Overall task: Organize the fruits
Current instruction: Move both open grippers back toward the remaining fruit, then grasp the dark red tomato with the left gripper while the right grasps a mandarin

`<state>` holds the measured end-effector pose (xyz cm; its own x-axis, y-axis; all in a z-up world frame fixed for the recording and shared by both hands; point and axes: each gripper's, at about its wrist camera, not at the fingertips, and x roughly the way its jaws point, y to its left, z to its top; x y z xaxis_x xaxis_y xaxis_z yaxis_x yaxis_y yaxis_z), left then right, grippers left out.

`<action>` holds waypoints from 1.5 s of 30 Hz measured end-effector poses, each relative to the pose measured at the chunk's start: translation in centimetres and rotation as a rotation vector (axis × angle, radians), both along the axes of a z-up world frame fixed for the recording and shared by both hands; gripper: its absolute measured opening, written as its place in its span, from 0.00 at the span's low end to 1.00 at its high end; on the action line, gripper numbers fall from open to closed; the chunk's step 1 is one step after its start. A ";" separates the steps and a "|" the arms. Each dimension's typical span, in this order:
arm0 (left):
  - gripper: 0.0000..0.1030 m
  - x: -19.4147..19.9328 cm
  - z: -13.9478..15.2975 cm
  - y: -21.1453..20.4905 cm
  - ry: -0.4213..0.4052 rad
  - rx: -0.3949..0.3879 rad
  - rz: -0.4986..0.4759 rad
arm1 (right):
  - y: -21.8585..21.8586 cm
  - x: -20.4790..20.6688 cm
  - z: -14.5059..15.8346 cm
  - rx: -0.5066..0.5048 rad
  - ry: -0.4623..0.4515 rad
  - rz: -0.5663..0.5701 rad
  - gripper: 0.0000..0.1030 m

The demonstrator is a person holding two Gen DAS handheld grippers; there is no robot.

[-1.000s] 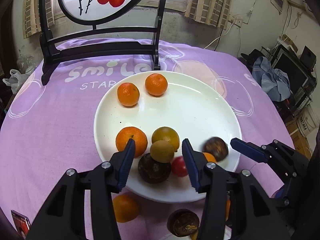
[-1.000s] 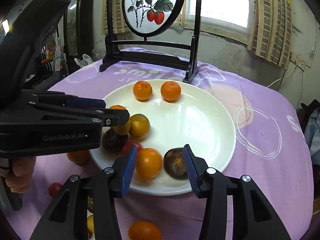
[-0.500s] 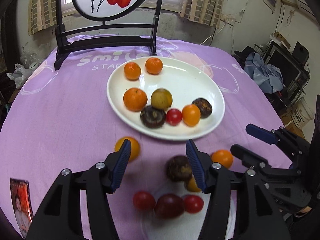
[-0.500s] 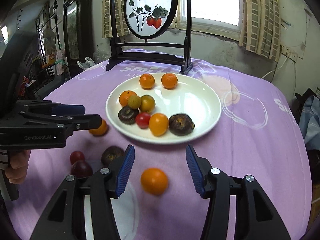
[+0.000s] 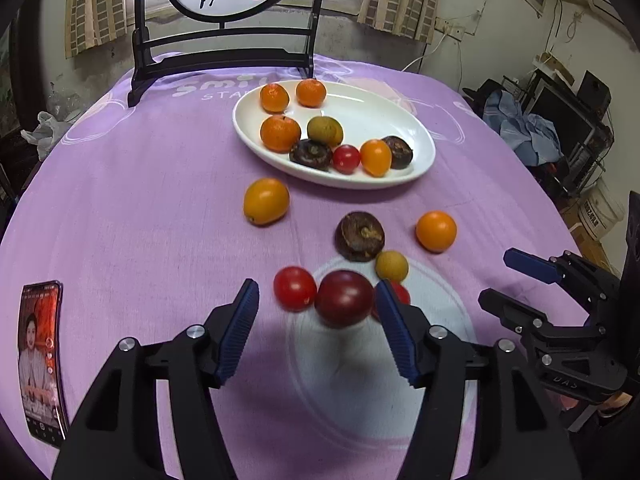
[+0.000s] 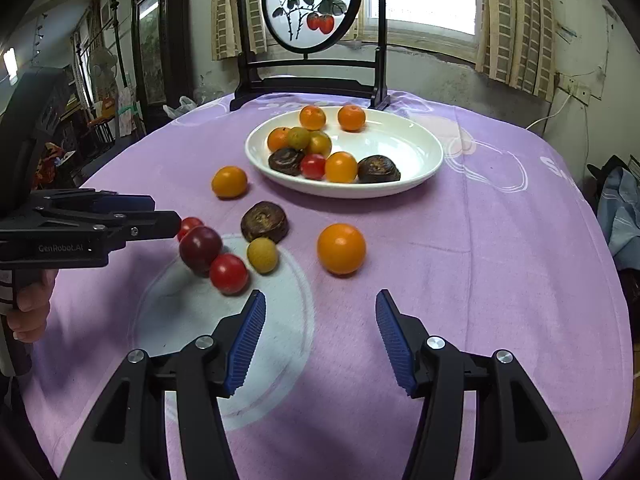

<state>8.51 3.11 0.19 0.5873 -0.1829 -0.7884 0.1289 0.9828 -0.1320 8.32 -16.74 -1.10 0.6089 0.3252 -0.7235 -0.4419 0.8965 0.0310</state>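
Evidently I was between picks: my left gripper [image 5: 316, 332] hung empty, jaws opening, over the dark plum [image 5: 344, 298]; my right gripper [image 6: 320, 338], also empty and opening, faced the loose orange [image 6: 341, 248]. Next, each needed lowering around its fruit, then carrying to the plate [image 6: 416, 184].

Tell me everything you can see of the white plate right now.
The plate is a white, glossy, shallow oval dish, ceramic by its look, lying flat on the purple tablecloth in front of the black screen stand. Its left half holds nine fruits: mandarins, a small green-brown fruit, a yellow one, two dark wrinkled ones, a red tomato and an orange one. The right half is bare. Neither gripper touches it.
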 end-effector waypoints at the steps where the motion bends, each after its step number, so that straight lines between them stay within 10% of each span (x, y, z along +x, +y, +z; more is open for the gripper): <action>1: 0.58 -0.2 -0.1 0.0 0.002 -0.002 -0.003 | 0.1 -0.2 -0.1 -0.001 0.001 0.002 0.56; 21: 0.41 0.2 -4.0 -2.7 0.128 -0.012 -0.062 | 0.0 -1.3 -0.3 0.054 0.013 0.024 0.57; 45: 0.35 3.4 -4.0 -4.2 0.064 0.063 -0.114 | -1.7 -1.0 -0.6 0.133 0.041 0.014 0.58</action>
<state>11.92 -1.10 -3.83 0.5135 -0.1943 -0.8358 0.2337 0.9689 -0.0816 7.28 -18.47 -1.65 0.5742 0.4278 -0.6980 -0.4502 0.8771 0.1673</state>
